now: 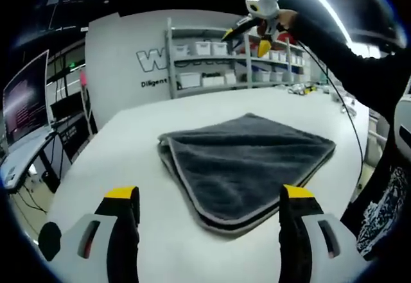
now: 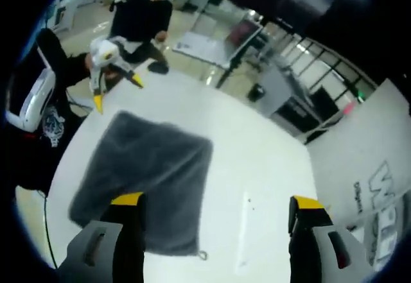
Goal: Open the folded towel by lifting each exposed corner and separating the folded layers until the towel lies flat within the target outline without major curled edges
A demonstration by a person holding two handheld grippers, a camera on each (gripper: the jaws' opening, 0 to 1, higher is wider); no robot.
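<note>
A dark grey towel (image 1: 247, 161) with a paler hem lies folded in layers on the white table (image 1: 128, 142). In the left gripper view my left gripper (image 1: 209, 196) stands open just short of the towel's near corner, nothing between its jaws. My right gripper (image 1: 246, 41) hangs open high above the far side, held by a hand in a black sleeve. From the right gripper view the towel (image 2: 148, 174) spreads below my open right gripper (image 2: 217, 201), well above it. The left gripper (image 2: 117, 92) hovers open past the towel's far edge.
Shelves with white bins (image 1: 225, 58) and a lettered wall stand behind the table. A monitor (image 1: 26, 97) sits off to the left. A person in black (image 2: 141, 13) stands beyond the table. White tabletop (image 2: 257, 154) surrounds the towel.
</note>
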